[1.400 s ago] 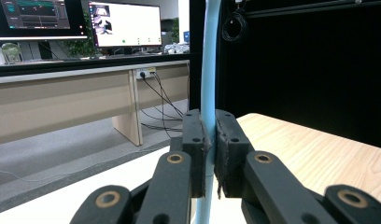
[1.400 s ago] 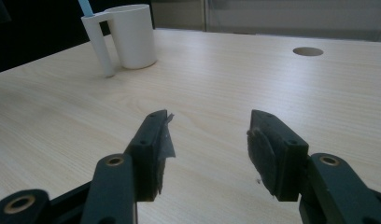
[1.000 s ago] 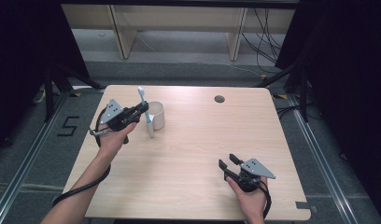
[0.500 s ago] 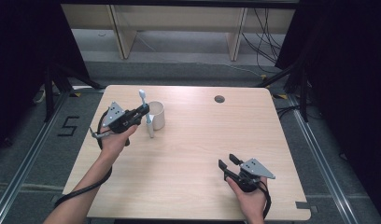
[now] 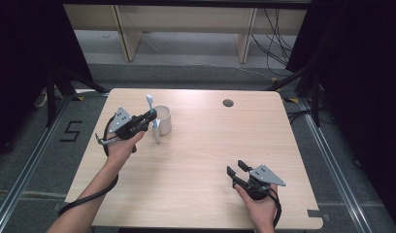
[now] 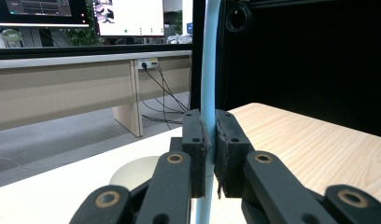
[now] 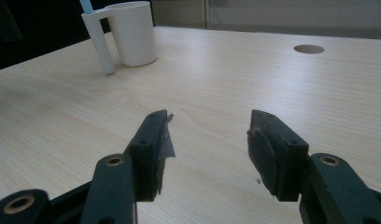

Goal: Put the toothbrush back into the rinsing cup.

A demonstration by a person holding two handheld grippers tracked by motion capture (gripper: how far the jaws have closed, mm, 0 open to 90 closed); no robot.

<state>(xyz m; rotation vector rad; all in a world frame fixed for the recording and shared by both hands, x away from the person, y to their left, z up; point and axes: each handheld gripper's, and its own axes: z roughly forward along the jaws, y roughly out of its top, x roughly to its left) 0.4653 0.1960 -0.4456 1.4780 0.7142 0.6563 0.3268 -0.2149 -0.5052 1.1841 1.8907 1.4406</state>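
Pale-blue spoon (image 5: pixel 152 115) clamped upright in left gripper (image 5: pixel 148 118) just beside white mug (image 5: pixel 163 119) near tabletop's (image 5: pixel 196 160) far-left corner, seemingly poised for dropping in; right gripper (image 5: pixel 236 170) rests open, empty, near front-right edge.

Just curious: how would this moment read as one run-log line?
left gripper: shut on light blue stick | white mug: beside it | right gripper: open, holding nothing
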